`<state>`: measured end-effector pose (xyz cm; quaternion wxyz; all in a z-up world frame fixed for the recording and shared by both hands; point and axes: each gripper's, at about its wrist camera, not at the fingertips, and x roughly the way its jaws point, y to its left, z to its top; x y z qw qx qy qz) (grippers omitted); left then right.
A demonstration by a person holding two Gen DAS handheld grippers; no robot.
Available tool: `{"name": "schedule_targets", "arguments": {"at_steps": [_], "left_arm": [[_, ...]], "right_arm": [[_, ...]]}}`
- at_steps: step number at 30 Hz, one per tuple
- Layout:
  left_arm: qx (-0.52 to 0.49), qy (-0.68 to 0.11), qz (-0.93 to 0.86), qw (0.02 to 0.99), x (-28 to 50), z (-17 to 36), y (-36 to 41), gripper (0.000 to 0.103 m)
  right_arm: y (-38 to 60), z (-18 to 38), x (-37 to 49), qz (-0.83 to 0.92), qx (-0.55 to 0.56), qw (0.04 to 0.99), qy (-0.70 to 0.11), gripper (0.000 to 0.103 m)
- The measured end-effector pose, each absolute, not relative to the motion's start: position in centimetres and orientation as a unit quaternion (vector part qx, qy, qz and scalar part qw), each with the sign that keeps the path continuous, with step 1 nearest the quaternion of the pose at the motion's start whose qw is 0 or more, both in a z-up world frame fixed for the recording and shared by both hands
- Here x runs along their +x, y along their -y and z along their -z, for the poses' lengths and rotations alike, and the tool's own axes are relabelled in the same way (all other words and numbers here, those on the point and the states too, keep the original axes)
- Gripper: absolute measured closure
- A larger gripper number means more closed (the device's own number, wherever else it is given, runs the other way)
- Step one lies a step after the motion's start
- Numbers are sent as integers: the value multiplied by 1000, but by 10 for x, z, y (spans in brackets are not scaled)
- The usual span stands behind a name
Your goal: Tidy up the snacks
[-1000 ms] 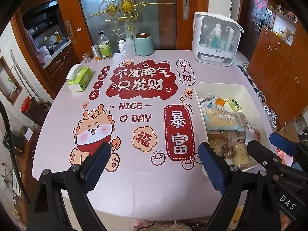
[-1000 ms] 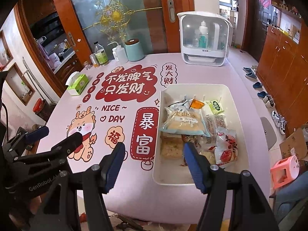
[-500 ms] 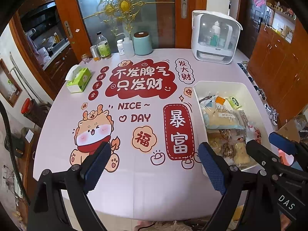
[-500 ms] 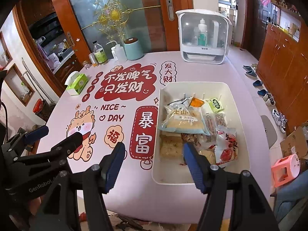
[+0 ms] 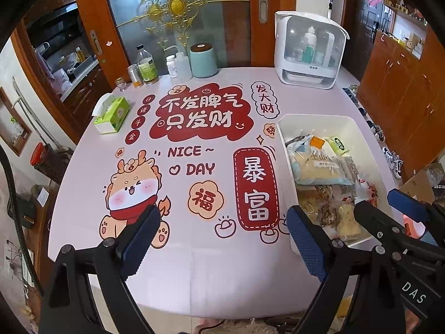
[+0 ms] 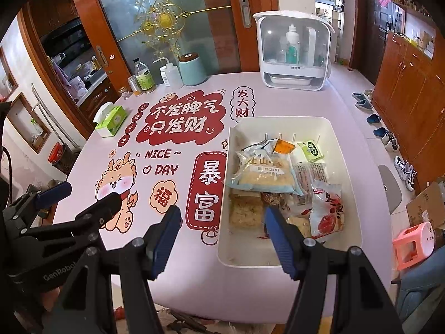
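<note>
A white bin (image 6: 349,172) sits on the right side of the pink table and holds several snack packets. A large light-blue bread packet (image 6: 262,174) lies on top, with a red-and-white packet (image 6: 328,211), a small green packet (image 6: 313,150) and an orange packet (image 6: 283,147) around it. The bin also shows in the left wrist view (image 5: 319,122). My right gripper (image 6: 222,239) is open and empty above the bin's near left corner. My left gripper (image 5: 222,242) is open and empty above the table's front edge, left of the bin.
A green tissue box (image 5: 112,114) lies at the table's left. Bottles, jars and a teal canister (image 5: 203,61) stand along the far edge. A white countertop appliance (image 5: 308,53) stands at the back right. A pink stool (image 6: 414,243) stands on the floor right of the table.
Both grippers have drifted slightly; the views have shifted a little. Nothing on the table has moved and both grippers stay open.
</note>
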<state>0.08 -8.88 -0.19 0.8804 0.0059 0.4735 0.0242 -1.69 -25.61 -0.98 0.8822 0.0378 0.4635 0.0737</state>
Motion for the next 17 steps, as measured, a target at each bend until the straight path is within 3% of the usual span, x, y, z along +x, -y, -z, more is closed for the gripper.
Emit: {"name": "schedule_targets", "arguments": {"at_steps": [17], "left_arm": [[7,-479,-26,878,-1,3,87,12]], "right_arm": [[265,19,-15,-82,38,877,-472,39]]}}
